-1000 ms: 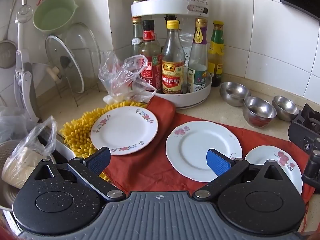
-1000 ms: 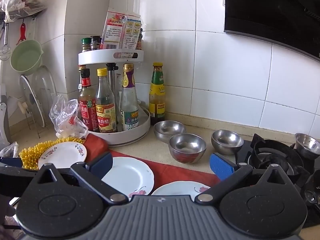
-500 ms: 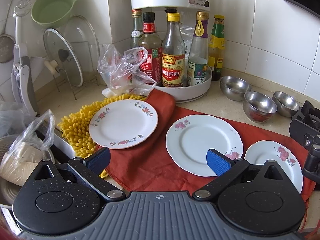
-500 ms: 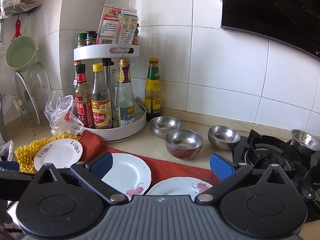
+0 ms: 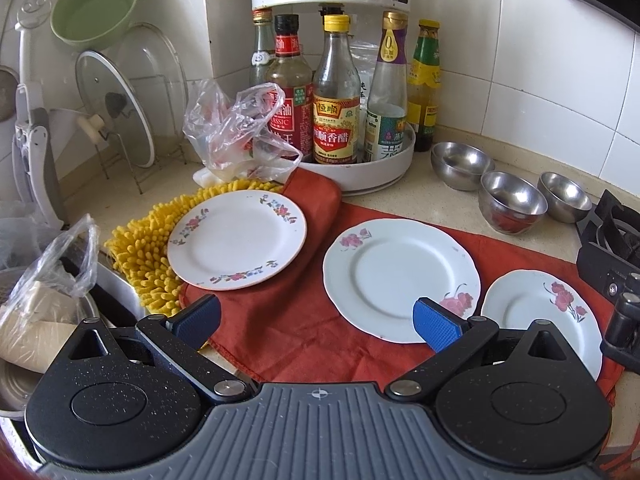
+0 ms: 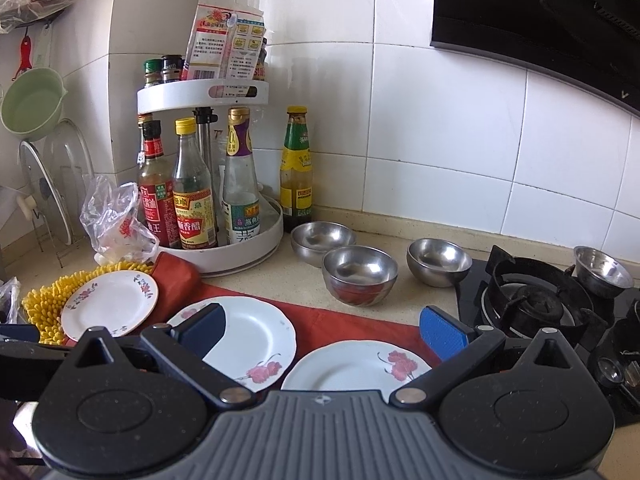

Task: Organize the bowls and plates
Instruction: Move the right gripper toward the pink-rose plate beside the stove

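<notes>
Left wrist view: left gripper [image 5: 316, 322] spread wide, nothing between pads, above red cloth [image 5: 296, 320]. On cloth: floral-rimmed white plate [image 5: 237, 245] partly over yellow chenille mat [image 5: 140, 240], lrg white rose plate [image 5: 401, 279] centre, sm white rose plate [image 5: 550, 312] beside it. Right gripper [image 6: 322, 330] also spread, empty, over plates. Three steel bowls [image 6: 359, 274] on counter behind cloth, near white bottle carousel [image 6: 256, 246]; 4th steel bowl [image 6: 602, 271] on black stove [image 6: 536, 304].
</notes>
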`<state>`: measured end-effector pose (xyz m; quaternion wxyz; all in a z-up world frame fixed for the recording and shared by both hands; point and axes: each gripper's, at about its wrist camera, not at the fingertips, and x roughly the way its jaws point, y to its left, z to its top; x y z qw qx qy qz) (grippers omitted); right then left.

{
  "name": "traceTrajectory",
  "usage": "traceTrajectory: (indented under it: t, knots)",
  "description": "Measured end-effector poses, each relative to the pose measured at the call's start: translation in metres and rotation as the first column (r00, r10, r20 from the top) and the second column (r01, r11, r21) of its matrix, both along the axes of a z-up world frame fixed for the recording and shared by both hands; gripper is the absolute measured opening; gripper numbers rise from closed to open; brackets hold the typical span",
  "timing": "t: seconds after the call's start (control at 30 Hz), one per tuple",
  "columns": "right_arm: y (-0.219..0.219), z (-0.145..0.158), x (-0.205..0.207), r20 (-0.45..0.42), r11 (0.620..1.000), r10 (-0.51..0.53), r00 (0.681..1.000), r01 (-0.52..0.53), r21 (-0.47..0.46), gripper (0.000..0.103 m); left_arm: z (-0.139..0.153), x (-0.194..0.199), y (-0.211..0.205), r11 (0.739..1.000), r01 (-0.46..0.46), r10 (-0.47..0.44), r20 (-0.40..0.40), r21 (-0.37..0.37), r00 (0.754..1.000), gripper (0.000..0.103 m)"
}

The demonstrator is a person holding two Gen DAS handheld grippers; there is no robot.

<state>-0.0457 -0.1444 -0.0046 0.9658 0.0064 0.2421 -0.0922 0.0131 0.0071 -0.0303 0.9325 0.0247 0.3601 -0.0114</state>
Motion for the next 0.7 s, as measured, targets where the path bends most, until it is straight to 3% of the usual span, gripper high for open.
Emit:
traceTrajectory:
  t: [0.7]
  knots:
    - [-0.026,-0.007,0.007,-0.032,0.998,-0.055,0.998,0.055,0.02,0.102,-0.009,0.017,-0.029,0.998,0.06,-0.059,-0.034,0.011,0.998,0.103]
